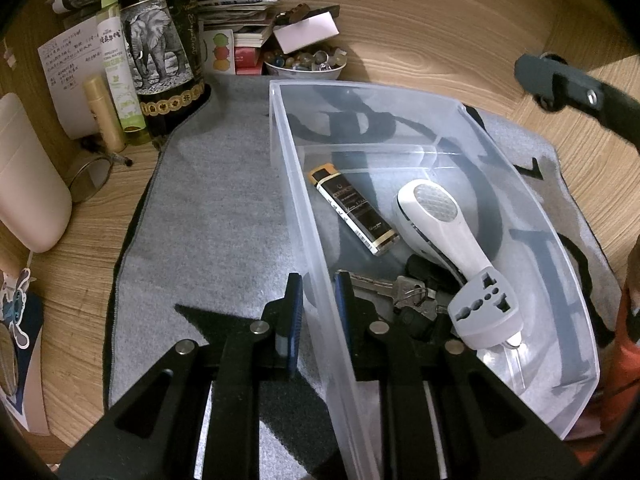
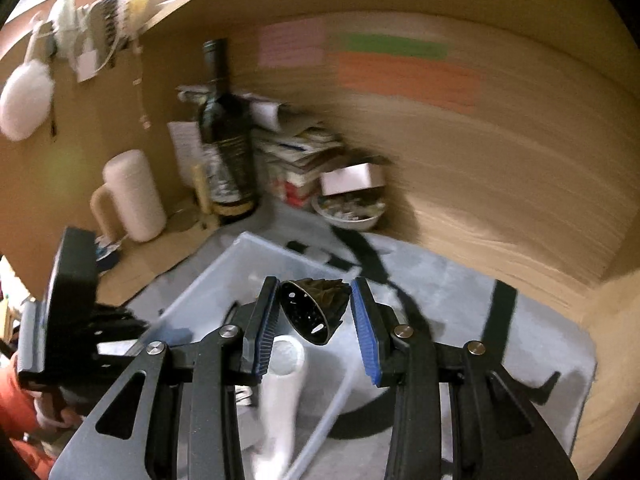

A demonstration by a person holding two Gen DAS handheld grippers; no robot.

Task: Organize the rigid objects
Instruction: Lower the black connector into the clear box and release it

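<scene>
A clear plastic bin [image 1: 304,216] lies on a grey mat [image 1: 216,224]. In it are a black and gold lighter [image 1: 354,212], a white handheld device [image 1: 436,216], a bunch of keys [image 1: 404,292] and a grey plug adapter [image 1: 486,312]. My left gripper [image 1: 318,304] is shut on the bin's left wall. In the right wrist view my right gripper [image 2: 314,306] is above the bin [image 2: 224,280] with a black ribbed cone [image 2: 316,308] between its fingers, touching the left pad [image 2: 266,320] and apart from the right one. The white device [image 2: 286,376] shows below it.
At the back left stand a wine bottle [image 1: 160,52], a spray bottle [image 1: 120,68], a cream tube [image 1: 104,114], a white bowl of beads [image 1: 306,62] and stacked papers [image 1: 240,20]. A pale pink bottle [image 1: 28,176] stands left. Wooden walls enclose the desk.
</scene>
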